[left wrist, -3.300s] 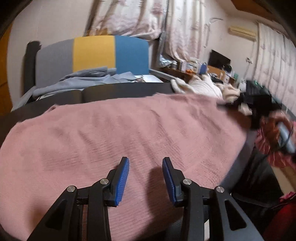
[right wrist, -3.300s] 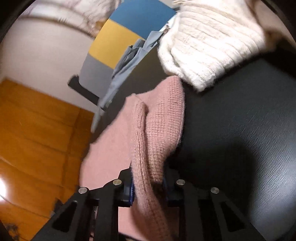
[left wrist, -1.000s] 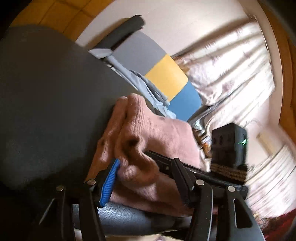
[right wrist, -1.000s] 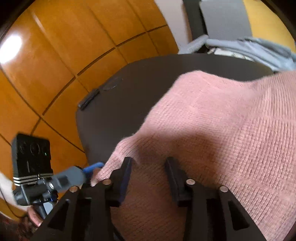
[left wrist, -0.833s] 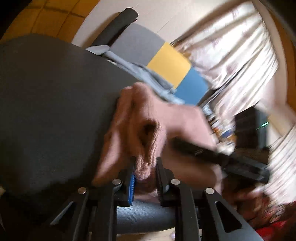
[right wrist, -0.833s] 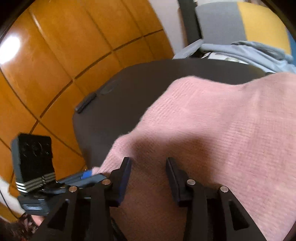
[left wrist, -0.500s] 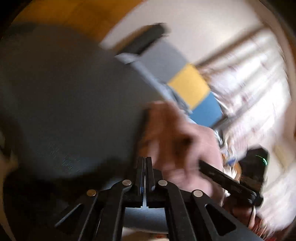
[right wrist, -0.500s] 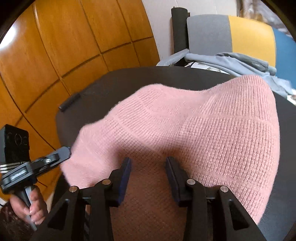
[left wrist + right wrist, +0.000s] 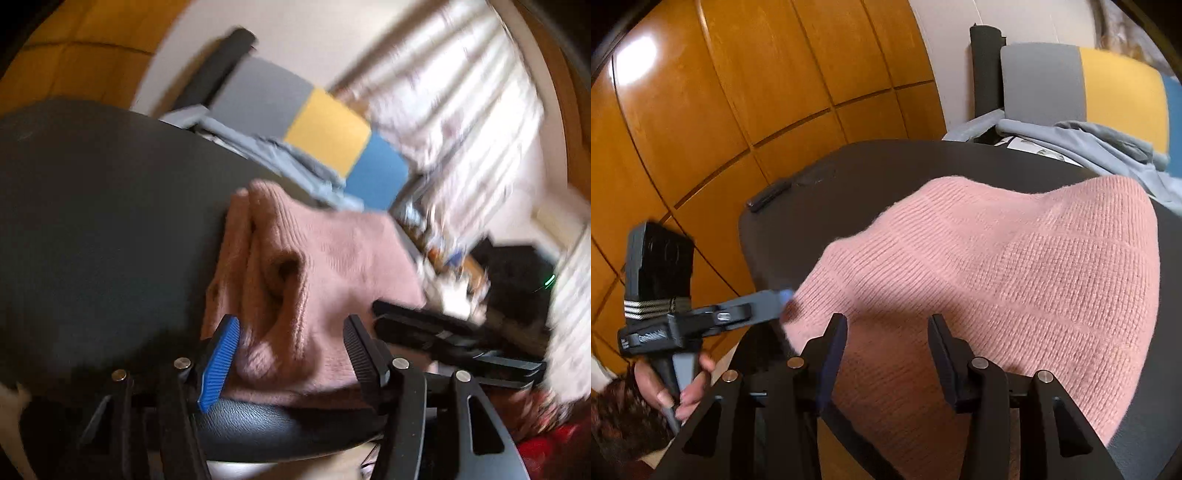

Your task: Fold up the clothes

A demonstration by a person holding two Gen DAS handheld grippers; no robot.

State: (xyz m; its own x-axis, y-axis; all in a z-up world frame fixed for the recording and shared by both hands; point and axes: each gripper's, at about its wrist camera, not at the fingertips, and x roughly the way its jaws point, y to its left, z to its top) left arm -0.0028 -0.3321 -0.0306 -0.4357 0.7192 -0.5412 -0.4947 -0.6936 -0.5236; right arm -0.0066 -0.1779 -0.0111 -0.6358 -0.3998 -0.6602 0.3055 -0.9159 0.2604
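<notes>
A folded pink knit sweater point(image 9: 332, 251) lies on the black table point(image 9: 92, 221). In the left wrist view its bunched near edge sits between the fingers of my left gripper point(image 9: 291, 354), which stands open. The black right gripper point(image 9: 380, 314) reaches in from the right, over the sweater's near side. In the right wrist view the sweater point(image 9: 1015, 266) spreads flat ahead of my right gripper point(image 9: 888, 350), which is open just above the fabric. The left gripper point(image 9: 783, 295), held by a hand point(image 9: 687, 391), points at the sweater's left corner.
A chair point(image 9: 1108, 85) with a grey, yellow and blue back stands behind the table, with a grey-blue garment point(image 9: 1108, 140) draped over its seat. A small dark flat object point(image 9: 768, 195) lies near the table's left rim point(image 9: 746, 236). Orange wood panels point(image 9: 738, 92) line the left wall.
The left gripper closed near the sweater's bunched edge, pulled back shut, and now stands wide open around that edge. The right gripper has stayed open over the sweater.
</notes>
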